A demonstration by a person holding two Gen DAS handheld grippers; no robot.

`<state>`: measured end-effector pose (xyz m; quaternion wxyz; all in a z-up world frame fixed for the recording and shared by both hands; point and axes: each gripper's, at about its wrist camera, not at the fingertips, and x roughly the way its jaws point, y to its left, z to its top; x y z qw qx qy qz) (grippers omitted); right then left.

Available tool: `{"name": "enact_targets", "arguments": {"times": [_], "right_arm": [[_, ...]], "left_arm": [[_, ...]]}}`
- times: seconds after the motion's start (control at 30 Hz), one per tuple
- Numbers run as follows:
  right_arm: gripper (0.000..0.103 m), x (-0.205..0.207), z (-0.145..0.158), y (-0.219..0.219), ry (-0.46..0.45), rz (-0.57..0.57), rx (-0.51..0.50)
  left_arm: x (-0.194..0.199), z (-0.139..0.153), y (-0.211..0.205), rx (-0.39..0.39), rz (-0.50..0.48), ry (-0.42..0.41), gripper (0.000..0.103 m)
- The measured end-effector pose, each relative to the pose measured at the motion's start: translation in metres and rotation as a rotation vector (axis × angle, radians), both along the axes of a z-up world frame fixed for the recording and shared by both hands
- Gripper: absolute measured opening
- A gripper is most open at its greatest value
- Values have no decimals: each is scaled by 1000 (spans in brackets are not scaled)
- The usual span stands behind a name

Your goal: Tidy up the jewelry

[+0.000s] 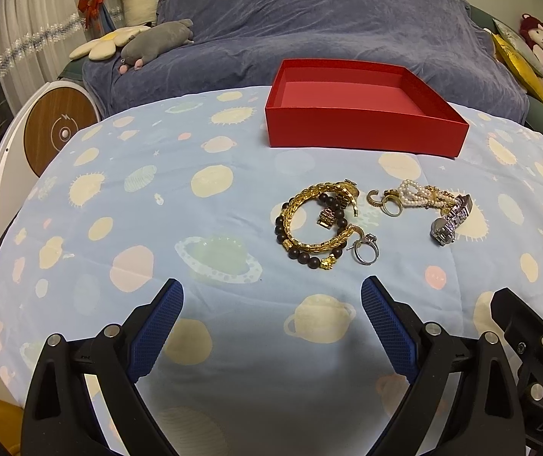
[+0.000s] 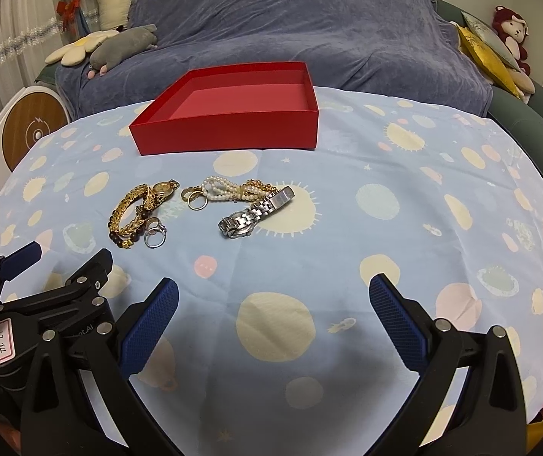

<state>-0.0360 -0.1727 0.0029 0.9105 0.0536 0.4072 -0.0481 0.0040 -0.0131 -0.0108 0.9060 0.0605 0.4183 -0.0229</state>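
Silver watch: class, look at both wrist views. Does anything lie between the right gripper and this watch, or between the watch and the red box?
Nothing visible blocks the open right gripper from the silver watch; only bare cloth lies between. Toward the red box, the pearl bracelet lies just behind the watch, easily cleared by lifting.

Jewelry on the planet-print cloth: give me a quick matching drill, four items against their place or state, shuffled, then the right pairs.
Items:
1. red box
2. silver watch
3. pearl bracelet
4. silver ring

Descriptions:
A. beside the gold rings
B. empty, beyond the jewelry
C. rightmost piece, lying on a sun print
D. beside the dark bead bracelet, nearest the jaws

Pairs: 1-B, 2-C, 3-A, 4-D
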Motion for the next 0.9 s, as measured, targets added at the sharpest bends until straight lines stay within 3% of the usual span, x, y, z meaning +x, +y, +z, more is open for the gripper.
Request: {"name": "enact_targets", "arguments": {"times": [0.9], "right_arm": [[98,2,-1,2,2,1,-5]], "left_arm": [[1,0,1,-9,1,3,93]]}}
